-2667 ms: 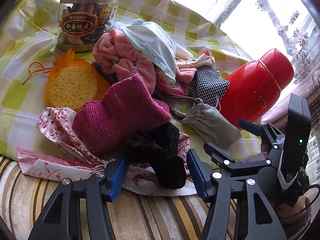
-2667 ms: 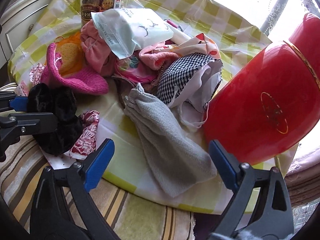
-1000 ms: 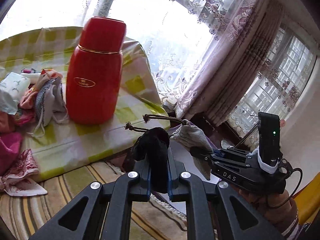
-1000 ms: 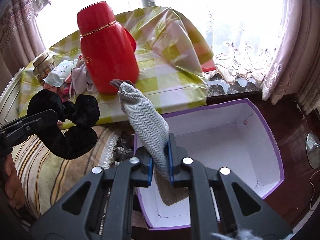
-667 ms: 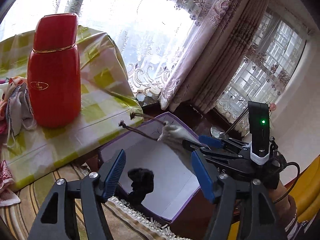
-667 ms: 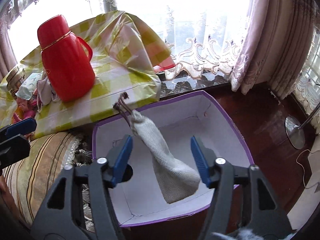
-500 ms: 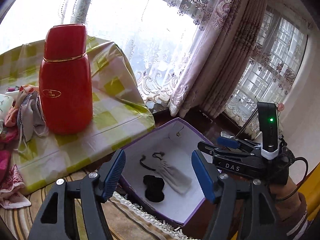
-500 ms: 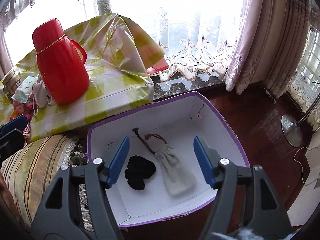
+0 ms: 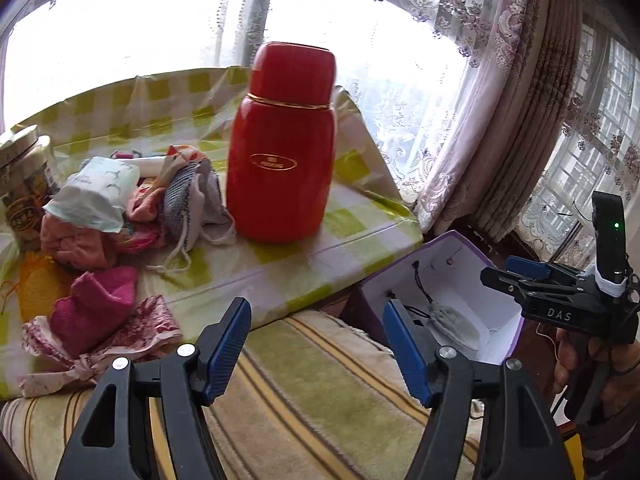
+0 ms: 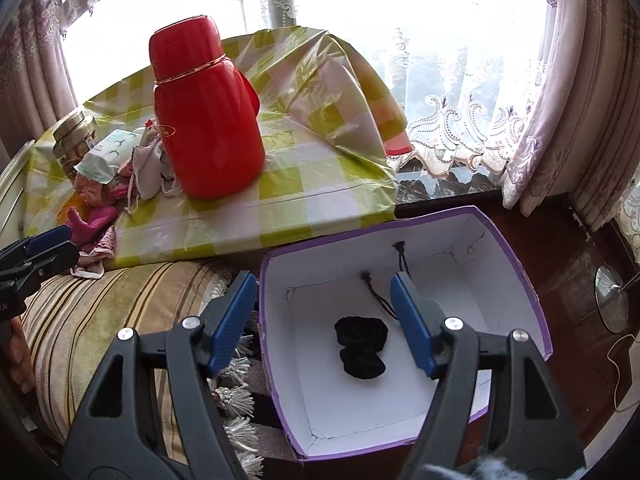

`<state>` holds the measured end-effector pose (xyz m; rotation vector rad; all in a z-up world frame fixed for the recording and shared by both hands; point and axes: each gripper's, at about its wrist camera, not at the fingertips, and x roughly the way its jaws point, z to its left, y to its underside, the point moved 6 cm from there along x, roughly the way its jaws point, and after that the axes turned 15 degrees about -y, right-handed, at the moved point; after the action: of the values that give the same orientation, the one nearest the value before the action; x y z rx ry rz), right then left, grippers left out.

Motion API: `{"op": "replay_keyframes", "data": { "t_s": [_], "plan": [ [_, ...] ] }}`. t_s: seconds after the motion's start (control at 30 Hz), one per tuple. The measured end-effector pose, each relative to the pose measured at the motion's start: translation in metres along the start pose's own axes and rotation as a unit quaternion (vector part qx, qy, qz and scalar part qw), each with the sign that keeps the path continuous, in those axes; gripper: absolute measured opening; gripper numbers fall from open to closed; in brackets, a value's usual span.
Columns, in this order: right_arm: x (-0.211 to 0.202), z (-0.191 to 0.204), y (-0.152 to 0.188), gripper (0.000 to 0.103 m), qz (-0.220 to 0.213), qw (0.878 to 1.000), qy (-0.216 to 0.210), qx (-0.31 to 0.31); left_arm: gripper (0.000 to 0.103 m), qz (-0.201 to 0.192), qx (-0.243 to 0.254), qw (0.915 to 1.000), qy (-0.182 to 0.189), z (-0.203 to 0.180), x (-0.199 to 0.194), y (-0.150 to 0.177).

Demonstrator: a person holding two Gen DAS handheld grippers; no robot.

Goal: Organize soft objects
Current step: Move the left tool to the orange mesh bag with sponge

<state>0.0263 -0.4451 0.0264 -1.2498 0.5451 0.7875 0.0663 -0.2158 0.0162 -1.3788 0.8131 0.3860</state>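
Note:
A purple box (image 10: 516, 256) with a white inside stands on the floor beside the table; it also shows in the left wrist view (image 9: 468, 244). In it lie a black velvet scrunchie (image 10: 361, 345) and a grey drawstring pouch (image 9: 454, 326), the pouch mostly hidden behind my right finger in the right wrist view. My right gripper (image 10: 323, 320) is open and empty above the box. My left gripper (image 9: 316, 344) is open and empty over the striped cushion (image 9: 320, 392). A pile of soft things (image 9: 120, 216) lies on the checked table, with a magenta knit piece (image 9: 94, 304).
A red thermos (image 9: 282, 152) stands on the yellow-green checked tablecloth (image 9: 352, 216) beside the pile, and a glass jar (image 9: 22, 176) at the far left. Curtains and a window are behind. A dark wooden floor (image 10: 576, 248) surrounds the box.
Both grippers opened and dropped the scrunchie and the pouch into the box. Since then my left gripper has swung back left toward the table; the right one stays over the box.

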Motion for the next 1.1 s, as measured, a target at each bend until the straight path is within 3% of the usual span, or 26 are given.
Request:
{"op": "replay_keyframes", "data": {
  "t_s": [0.23,0.53,0.73,0.97,1.1],
  "plan": [
    [0.022,0.043,0.002,0.073,0.03,0.999,-0.03,-0.03,0.069,0.014,-0.072,0.9965,-0.042,0.078,-0.004,0.014],
    [0.052,0.09,-0.005,0.073,0.06,0.994,-0.057,-0.068,0.069,0.03,-0.149,0.9833,-0.1,0.166,-0.003,0.028],
    [0.071,0.117,-0.011,0.073,0.077,0.99,-0.074,-0.087,0.069,0.031,-0.166,0.977,-0.131,0.206,0.004,0.021],
    [0.095,0.14,-0.018,0.073,0.093,0.987,-0.087,-0.1,0.069,0.048,-0.173,0.9733,-0.143,0.239,0.024,0.014],
    [0.107,0.153,-0.023,0.073,0.1,0.985,-0.095,-0.107,0.084,0.07,-0.168,0.9706,-0.157,0.253,0.042,0.009]
  ]
}}
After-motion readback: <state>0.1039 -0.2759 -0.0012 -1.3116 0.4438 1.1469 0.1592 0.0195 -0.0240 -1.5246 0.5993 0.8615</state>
